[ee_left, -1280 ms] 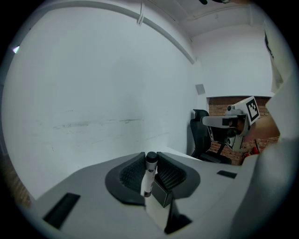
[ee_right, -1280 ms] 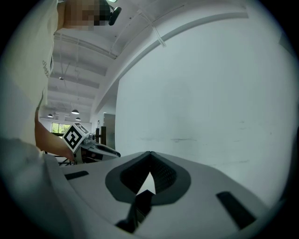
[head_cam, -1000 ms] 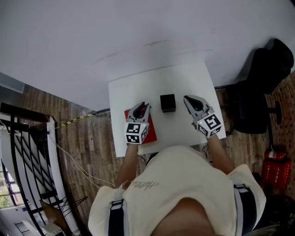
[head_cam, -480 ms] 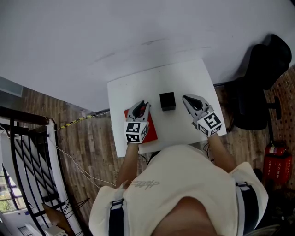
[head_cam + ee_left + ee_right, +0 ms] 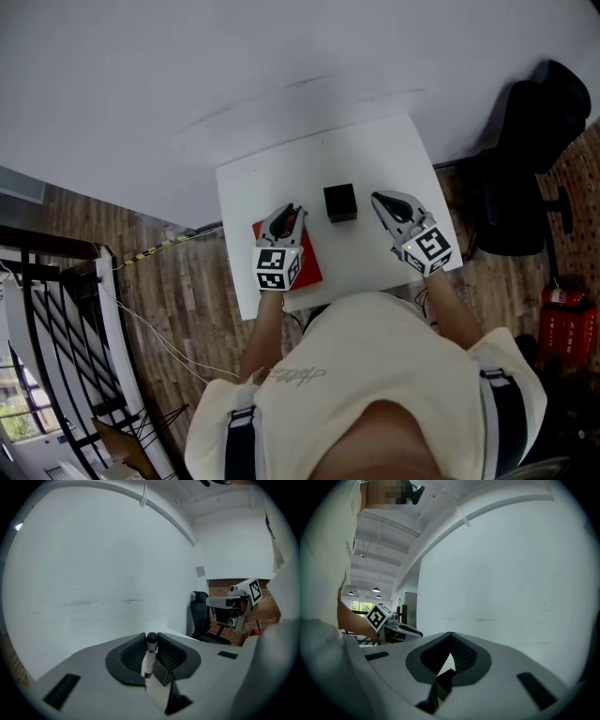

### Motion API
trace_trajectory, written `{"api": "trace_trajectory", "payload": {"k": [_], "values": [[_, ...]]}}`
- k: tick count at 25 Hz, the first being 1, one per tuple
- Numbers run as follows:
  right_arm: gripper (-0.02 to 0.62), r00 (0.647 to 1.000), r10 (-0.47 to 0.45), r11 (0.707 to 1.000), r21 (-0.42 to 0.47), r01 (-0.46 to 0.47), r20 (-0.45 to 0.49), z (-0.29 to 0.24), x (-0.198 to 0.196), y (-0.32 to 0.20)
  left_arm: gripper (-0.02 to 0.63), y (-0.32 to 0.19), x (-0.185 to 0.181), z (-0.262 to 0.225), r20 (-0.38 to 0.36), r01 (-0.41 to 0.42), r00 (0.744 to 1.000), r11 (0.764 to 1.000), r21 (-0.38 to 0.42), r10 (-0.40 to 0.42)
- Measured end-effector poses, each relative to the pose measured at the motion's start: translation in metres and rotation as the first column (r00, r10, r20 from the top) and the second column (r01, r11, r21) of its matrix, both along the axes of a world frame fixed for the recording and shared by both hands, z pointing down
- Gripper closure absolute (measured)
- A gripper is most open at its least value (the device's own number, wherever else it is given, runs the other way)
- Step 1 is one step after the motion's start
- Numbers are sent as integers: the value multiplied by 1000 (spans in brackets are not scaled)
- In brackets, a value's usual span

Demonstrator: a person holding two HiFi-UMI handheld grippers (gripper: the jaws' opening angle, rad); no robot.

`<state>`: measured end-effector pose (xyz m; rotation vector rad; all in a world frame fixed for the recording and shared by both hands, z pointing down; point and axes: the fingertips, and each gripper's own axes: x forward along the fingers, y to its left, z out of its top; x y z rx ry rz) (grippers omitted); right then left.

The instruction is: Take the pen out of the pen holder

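In the left gripper view a white pen [image 5: 149,657] with a black cap stands upright between the jaws, and my left gripper [image 5: 151,641] is shut on it. In the head view this left gripper [image 5: 292,215] hovers over a red notebook [image 5: 307,269] on the white table [image 5: 281,173]. The black cube pen holder [image 5: 340,202] sits mid-table, between the two grippers and apart from both. My right gripper [image 5: 381,201] is to its right, fingertips together and nothing in them. Its own view shows the right gripper [image 5: 450,634] with tips meeting and the pen holder [image 5: 443,680] below.
A black office chair [image 5: 530,164] stands right of the table, with a red object [image 5: 563,330] on the wooden floor beyond it. A white wall runs behind the table. Black railings [image 5: 56,319] are at the far left.
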<state>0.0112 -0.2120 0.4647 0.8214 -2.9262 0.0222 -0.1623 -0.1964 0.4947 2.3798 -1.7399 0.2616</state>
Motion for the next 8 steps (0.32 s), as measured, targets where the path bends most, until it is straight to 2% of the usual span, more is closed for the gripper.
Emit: {"api": "trace_trajectory", "payload": {"k": [8], "values": [[588, 1000, 25, 1000, -2, -25, 4, 1, 6, -3, 517, -2, 2, 0, -2, -7, 1000, 1000, -1, 7]]}}
